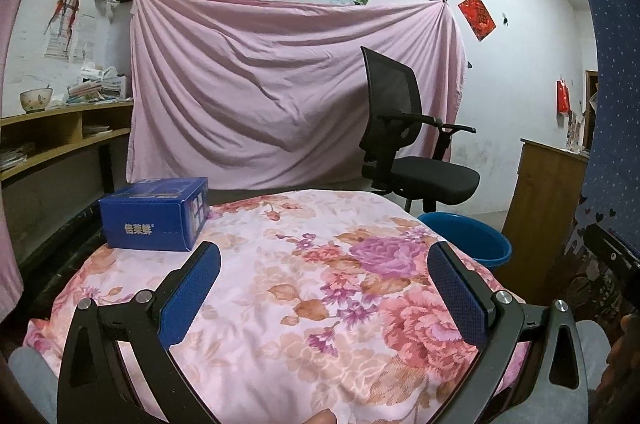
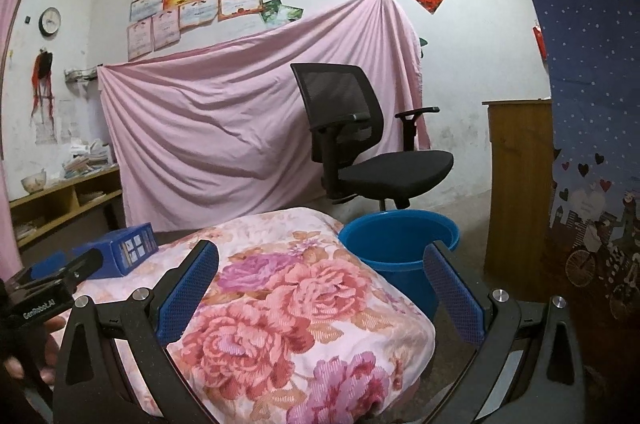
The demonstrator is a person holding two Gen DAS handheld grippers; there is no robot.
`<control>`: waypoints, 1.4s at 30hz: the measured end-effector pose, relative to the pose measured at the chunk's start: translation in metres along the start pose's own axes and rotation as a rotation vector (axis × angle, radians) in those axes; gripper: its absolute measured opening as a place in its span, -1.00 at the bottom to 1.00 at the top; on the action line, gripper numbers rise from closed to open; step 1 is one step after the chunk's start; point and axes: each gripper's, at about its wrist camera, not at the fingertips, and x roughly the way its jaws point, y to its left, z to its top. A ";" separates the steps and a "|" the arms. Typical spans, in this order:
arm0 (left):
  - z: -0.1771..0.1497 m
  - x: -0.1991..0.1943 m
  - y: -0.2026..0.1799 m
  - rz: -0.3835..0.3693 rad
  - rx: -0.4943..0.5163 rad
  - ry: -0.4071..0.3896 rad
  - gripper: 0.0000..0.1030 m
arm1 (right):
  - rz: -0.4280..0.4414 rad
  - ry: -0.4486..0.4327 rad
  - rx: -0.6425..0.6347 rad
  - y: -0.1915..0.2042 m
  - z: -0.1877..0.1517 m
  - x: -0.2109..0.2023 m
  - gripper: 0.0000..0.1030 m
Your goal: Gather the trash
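Note:
A blue cardboard box (image 1: 154,214) lies on the floral cloth (image 1: 312,296) at its far left corner; the right wrist view shows the same box (image 2: 124,252) at the left. A blue plastic bucket (image 2: 400,248) stands on the floor just beyond the cloth's right side, its rim (image 1: 472,236) also showing in the left wrist view. My left gripper (image 1: 324,266) is open above the cloth, a little nearer than the box, nothing between its fingers. My right gripper (image 2: 322,266) is open too, over the cloth's right edge near the bucket. The left gripper's body (image 2: 44,288) shows at the far left.
A black office chair (image 2: 360,144) stands behind the bucket, before a pink sheet (image 1: 280,88) hung on the wall. Wooden shelves (image 1: 60,136) with papers and a bowl run along the left wall. A wooden cabinet (image 2: 516,184) and a blue patterned curtain (image 2: 592,104) are at the right.

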 end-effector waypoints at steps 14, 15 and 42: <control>-0.023 0.004 0.006 0.036 0.007 -0.034 0.97 | -0.020 0.048 -0.051 0.008 -0.021 0.011 1.00; -0.024 0.006 0.007 0.038 0.011 -0.031 0.97 | -0.019 0.055 -0.049 0.008 -0.021 0.012 1.00; -0.034 0.015 0.013 0.056 0.038 -0.024 0.97 | 0.001 0.085 -0.049 0.008 -0.026 0.020 1.00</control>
